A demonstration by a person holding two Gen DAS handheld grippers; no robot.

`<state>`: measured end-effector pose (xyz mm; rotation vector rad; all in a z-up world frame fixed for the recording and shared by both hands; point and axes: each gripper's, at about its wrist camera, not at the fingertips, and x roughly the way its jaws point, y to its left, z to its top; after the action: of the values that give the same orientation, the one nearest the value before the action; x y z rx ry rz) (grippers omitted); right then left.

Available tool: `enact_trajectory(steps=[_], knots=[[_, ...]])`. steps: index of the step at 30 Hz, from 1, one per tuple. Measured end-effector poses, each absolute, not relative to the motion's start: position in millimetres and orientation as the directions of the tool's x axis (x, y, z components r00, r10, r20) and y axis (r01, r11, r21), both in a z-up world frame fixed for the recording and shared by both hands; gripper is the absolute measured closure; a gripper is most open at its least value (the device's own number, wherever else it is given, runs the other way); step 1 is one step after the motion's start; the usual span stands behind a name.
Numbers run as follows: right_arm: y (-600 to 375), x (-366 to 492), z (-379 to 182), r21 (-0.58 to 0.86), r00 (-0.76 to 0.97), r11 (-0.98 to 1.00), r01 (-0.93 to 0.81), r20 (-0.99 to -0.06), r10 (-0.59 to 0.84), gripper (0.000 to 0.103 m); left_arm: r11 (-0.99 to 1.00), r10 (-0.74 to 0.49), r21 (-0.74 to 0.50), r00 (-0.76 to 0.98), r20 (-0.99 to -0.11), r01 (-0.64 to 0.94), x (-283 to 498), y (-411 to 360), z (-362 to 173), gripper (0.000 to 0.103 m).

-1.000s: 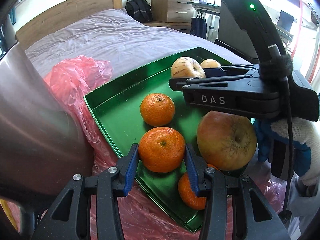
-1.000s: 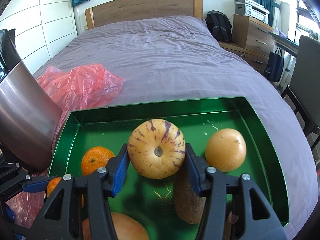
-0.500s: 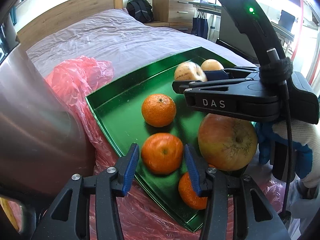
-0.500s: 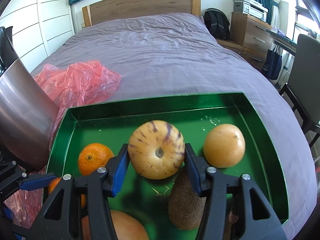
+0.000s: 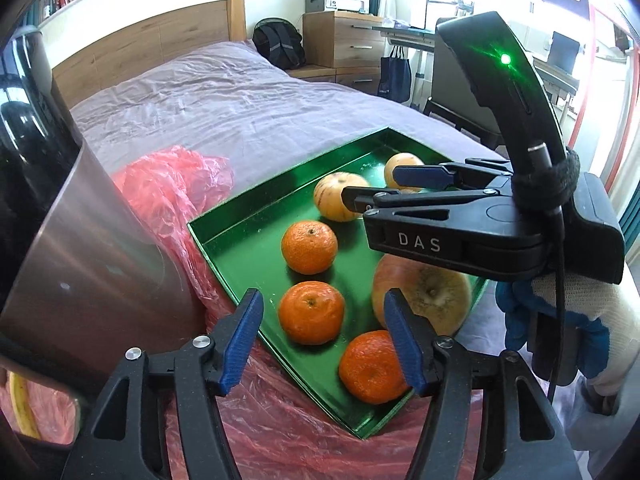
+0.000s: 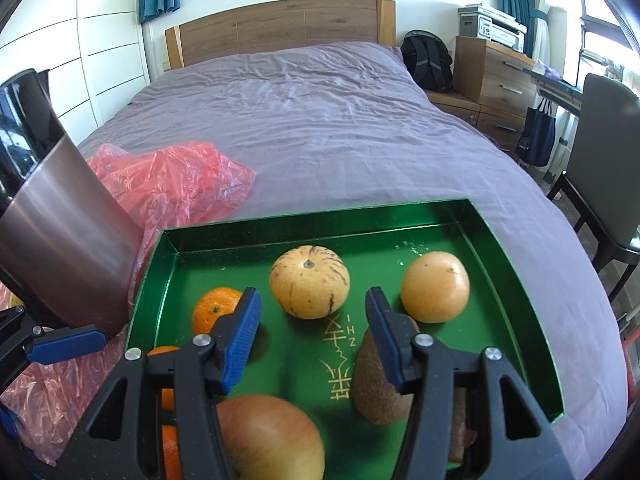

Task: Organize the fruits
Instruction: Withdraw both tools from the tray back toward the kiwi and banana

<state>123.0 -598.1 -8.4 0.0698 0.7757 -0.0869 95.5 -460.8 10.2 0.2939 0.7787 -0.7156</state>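
Note:
A green tray [image 5: 240, 240] [image 6: 516, 280] lies on the bed and holds the fruit. My left gripper [image 5: 322, 336] is open, just behind a mandarin [image 5: 311, 312] that rests in the tray. Two more mandarins [image 5: 309, 247] [image 5: 370, 366] and a big apple [image 5: 428, 300] lie nearby. My right gripper [image 6: 310, 332] is open, just behind a purple-striped yellow melon [image 6: 309, 282] that sits on the tray floor. A smooth orange fruit [image 6: 435, 287] and a kiwi [image 6: 378, 384] lie to its right. The right gripper also shows in the left wrist view [image 5: 384, 188].
A tall metal cylinder [image 5: 76, 248] [image 6: 68, 240] stands left of the tray. Crumpled pink plastic [image 5: 176, 184] [image 6: 176, 184] lies under and beside the tray. A banana [image 5: 20, 404] shows at the far left. A chair [image 6: 600, 152] stands right of the bed.
Both grippers opened and drew back. The left let go of the mandarin and the right let go of the striped melon; both fruits now rest in the tray.

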Motion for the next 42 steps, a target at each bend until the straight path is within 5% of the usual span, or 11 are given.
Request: enact_trajectory(steps=[18,36,42], knots=[[-559,5,26,0.032,0.711,0.986,0.163,-0.697,-0.095,0.033,0.676,-0.528,-0.030,0.455,-0.717,0.737,15,-378,48,0.045],[-411,-43,41,0.058,0.643,0.998,-0.003,-0.765,0.047,0.033,0.847,-0.339,0.044,0.604,-0.721,0.529,30,-187,48,0.039],[-341,-26,43,0.049,0.618,0.991,-0.127,-0.777,0.118,0.033,0.928,-0.222,0.049,0.653,-0.724,0.370,64,-108,39,0.028]])
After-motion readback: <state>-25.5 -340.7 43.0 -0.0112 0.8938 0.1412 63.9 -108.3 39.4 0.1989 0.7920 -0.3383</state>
